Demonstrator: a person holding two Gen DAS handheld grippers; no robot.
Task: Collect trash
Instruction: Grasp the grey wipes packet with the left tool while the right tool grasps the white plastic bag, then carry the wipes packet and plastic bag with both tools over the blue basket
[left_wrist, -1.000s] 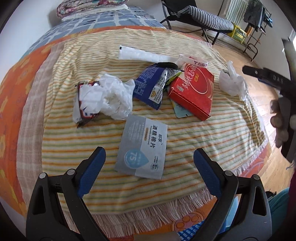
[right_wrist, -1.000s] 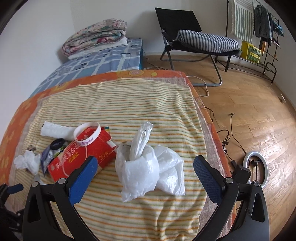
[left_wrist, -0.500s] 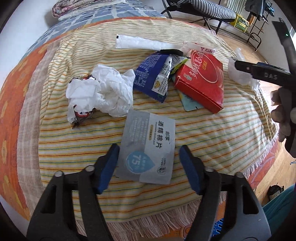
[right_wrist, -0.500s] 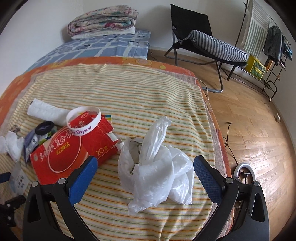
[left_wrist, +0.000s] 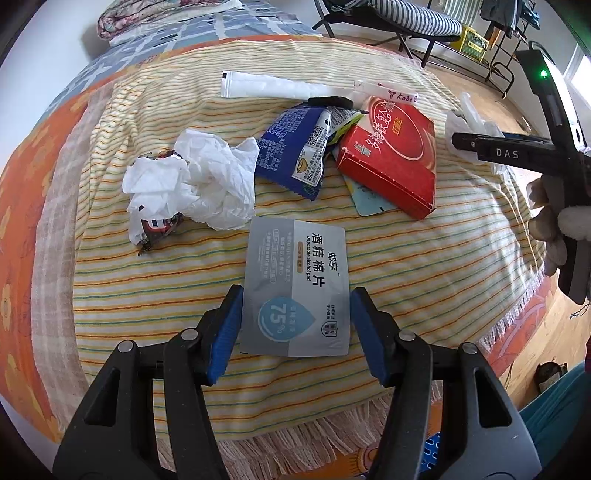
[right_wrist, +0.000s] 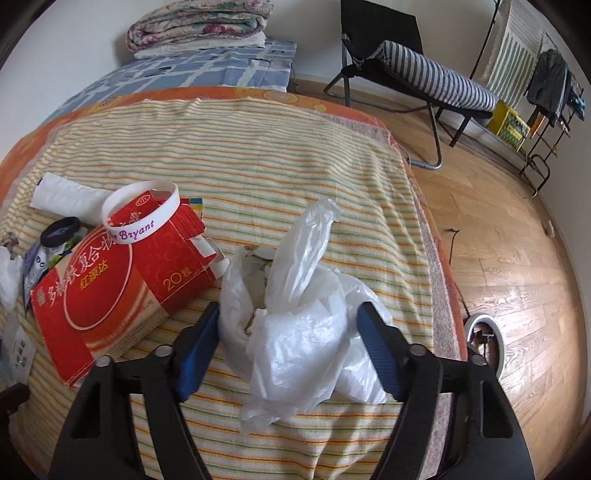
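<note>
A grey alcohol-pad packet (left_wrist: 295, 266) lies flat on the striped blanket (left_wrist: 443, 266). My left gripper (left_wrist: 295, 295) straddles its near half, jaws closing, blue pads at its two side edges; the packet is not bent or lifted. A crumpled white plastic bag (right_wrist: 295, 332) sits near the bed's right edge. My right gripper (right_wrist: 289, 310) is around it, jaws closing, and the loose plastic brushes both pads. More trash lies behind: crumpled tissue (left_wrist: 207, 184), a blue wrapper (left_wrist: 291, 147), and a red box (right_wrist: 103, 291) with a white wristband (right_wrist: 140, 218) on it.
A long white wrapper (left_wrist: 266, 86) lies at the back of the pile. A gloved hand (left_wrist: 550, 229) shows at the right of the left wrist view. The blanket's fringe (left_wrist: 332, 435) marks the near edge. Wooden floor, a folding chair (right_wrist: 406, 62) and a ring light (right_wrist: 484, 339) are to the right.
Both grippers' jaws have narrowed. The left one moved forward over the grey packet. The right one came down closer around the white bag.
</note>
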